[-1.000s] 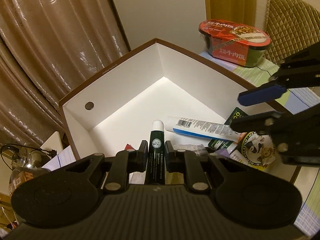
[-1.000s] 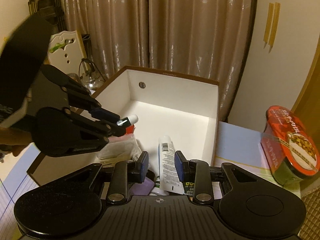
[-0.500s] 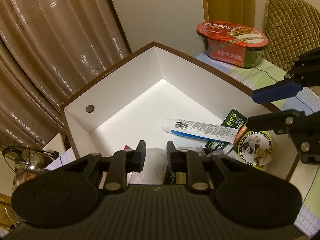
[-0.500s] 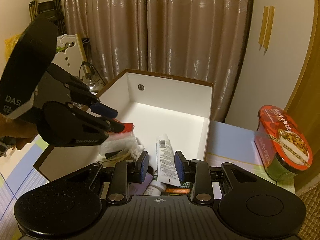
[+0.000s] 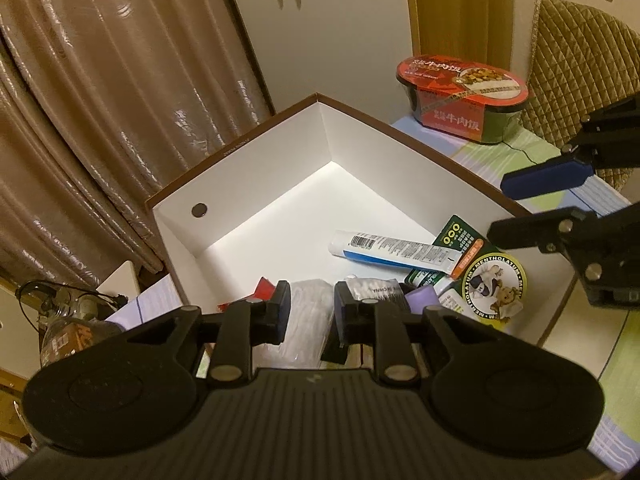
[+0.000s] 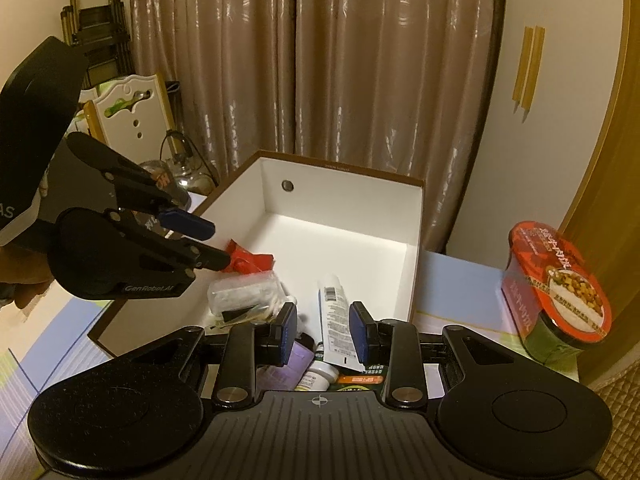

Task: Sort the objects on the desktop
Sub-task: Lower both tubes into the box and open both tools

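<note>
The box point(image 5: 248, 184), white inside with a brown rim, fills the middle of the left wrist view and the centre of the right wrist view; its far half is bare, its near end holds a heap of small goods; a white tube point(image 5: 394, 249) lies flat right of centre in the left view, its lower end resting on a green packet point(image 5: 456, 232); below that sits a round tin point(image 5: 494, 290) with a cartoon lid, and left of it a purple thing point(image 5: 420, 294); a red wrapper point(image 6: 250, 261) lies at the left of the heap in the right view, beside a clear bag point(image 6: 244, 292); the left gripper point(image 5: 308, 312) hangs at the lower middle of its own frame above the clear bag, its jaws opening with nothing gripped between them; the right gripper point(image 6: 323, 332) sits low in its frame, jaws parted and released, the tube seen through the gap well below them, untouched; a red-lidded meal bowl point(image 5: 460, 92) stands on the table point(image 5: 472, 152) at upper right of the left view, outside the box; brown curtains point(image 6: 360, 80) hang behind
</note>
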`<action>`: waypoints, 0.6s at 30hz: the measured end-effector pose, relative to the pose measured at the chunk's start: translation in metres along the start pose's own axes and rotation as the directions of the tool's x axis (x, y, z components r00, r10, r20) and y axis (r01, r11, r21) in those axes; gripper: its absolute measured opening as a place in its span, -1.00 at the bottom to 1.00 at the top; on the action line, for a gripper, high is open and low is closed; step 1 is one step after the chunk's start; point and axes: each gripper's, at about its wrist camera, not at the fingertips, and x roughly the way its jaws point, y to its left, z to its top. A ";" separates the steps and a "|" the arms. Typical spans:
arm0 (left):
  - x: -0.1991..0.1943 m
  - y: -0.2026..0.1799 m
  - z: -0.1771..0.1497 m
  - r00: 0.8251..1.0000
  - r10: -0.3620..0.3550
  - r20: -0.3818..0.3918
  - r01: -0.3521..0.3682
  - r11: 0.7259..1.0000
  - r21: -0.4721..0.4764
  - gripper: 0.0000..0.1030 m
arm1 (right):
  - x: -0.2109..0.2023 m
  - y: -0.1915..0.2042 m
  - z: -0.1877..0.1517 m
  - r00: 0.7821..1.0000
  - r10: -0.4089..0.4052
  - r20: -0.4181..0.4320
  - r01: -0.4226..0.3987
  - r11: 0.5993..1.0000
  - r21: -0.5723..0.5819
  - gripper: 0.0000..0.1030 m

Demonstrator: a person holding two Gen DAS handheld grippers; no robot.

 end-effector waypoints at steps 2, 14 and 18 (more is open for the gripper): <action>-0.005 0.001 -0.002 1.000 0.009 -0.003 -0.009 1.000 -0.008 -0.51 | -0.001 0.001 0.001 1.000 -0.007 -0.001 0.007 1.000 -0.004 -0.37; -0.028 0.008 -0.011 0.999 0.029 0.017 -0.028 0.998 -0.057 0.11 | -0.010 0.001 0.000 0.999 -0.039 0.004 0.038 0.999 0.013 0.77; -0.034 0.006 -0.013 0.998 0.049 0.047 -0.046 0.997 -0.056 0.75 | -0.011 0.003 -0.001 0.999 -0.041 -0.011 0.041 0.999 0.001 0.77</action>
